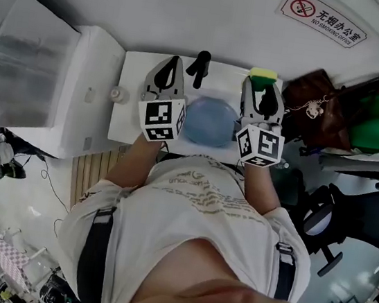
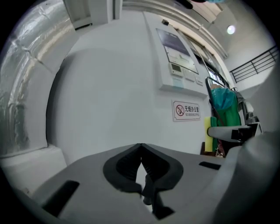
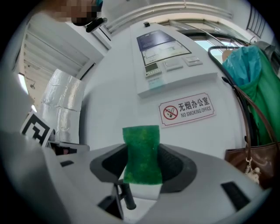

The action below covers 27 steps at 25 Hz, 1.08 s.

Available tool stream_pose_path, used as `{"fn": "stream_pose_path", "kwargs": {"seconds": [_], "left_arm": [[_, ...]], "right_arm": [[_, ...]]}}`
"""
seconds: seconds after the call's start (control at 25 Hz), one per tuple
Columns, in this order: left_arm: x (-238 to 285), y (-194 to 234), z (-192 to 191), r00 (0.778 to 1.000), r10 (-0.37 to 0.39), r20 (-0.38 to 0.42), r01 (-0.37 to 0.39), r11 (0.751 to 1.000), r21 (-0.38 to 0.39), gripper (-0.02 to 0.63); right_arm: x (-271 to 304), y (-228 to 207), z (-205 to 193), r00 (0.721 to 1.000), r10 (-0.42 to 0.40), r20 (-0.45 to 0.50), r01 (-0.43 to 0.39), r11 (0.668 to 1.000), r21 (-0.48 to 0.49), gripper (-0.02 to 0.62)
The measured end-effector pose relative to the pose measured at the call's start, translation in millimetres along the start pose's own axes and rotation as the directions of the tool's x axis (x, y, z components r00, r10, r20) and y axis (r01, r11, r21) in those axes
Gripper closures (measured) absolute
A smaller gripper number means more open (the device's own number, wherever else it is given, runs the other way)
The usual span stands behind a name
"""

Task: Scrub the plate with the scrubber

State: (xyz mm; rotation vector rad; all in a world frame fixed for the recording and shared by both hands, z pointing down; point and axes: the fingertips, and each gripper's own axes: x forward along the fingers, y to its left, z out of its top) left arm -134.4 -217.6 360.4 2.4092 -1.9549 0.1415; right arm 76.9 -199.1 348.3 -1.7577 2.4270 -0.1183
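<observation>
A white wall (image 2: 109,96) fills the background of both gripper views, with a silver duct (image 3: 65,105) running up it and a red-and-white no-smoking sign (image 3: 187,109) fixed beside a wall panel (image 3: 170,57). In the head view the person's pale shirt (image 1: 194,218), crossed by dark straps, takes up the lower half, and a white table (image 1: 127,121) stands against the wall beyond it. A round blue plate (image 1: 210,121) lies flat on the table near its front edge, between the two grippers as seen from above, with neither gripper on it. To the right of the table sit a brown bag (image 1: 319,102) and a black office chair (image 1: 352,216). The left gripper (image 1: 170,67) points at the wall with its jaws pressed together and nothing between them. The right gripper (image 1: 262,86) also faces the wall and clamps the scrubber (image 3: 141,151), whose green face stands upright between the jaws, a yellow edge showing at its tip in the head view
</observation>
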Motion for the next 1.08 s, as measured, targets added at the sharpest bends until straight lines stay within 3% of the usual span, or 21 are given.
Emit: {"fn": "stream_pose_path", "kwargs": {"seconds": [0.12,0.4,0.52,1.08], "left_arm": [[-2.9,-12.5,8.5,1.0,-0.025,0.018,0.024,1.0,0.017,0.584],[2.7,-27.9,-3.0,0.997,-0.069,-0.021,0.07,0.997,0.017,0.584],[3.1,-31.7,-2.1,0.997,-0.071,-0.016,0.072,0.997,0.028,0.584],[5.5,-30.3,-0.2,0.998,-0.056,-0.008,0.056,0.998,0.034,0.583]], "right_arm": [[1.2,-0.4,2.7,1.0,0.006,0.002,-0.006,1.0,0.001,0.376],[7.0,2.2,-1.3,1.0,0.014,0.001,-0.014,1.0,-0.027,0.376],[7.8,3.1,1.7,1.0,0.016,0.015,-0.015,0.998,-0.066,0.376],[12.4,4.1,-1.5,0.999,0.042,0.007,-0.041,0.997,-0.059,0.376]]}}
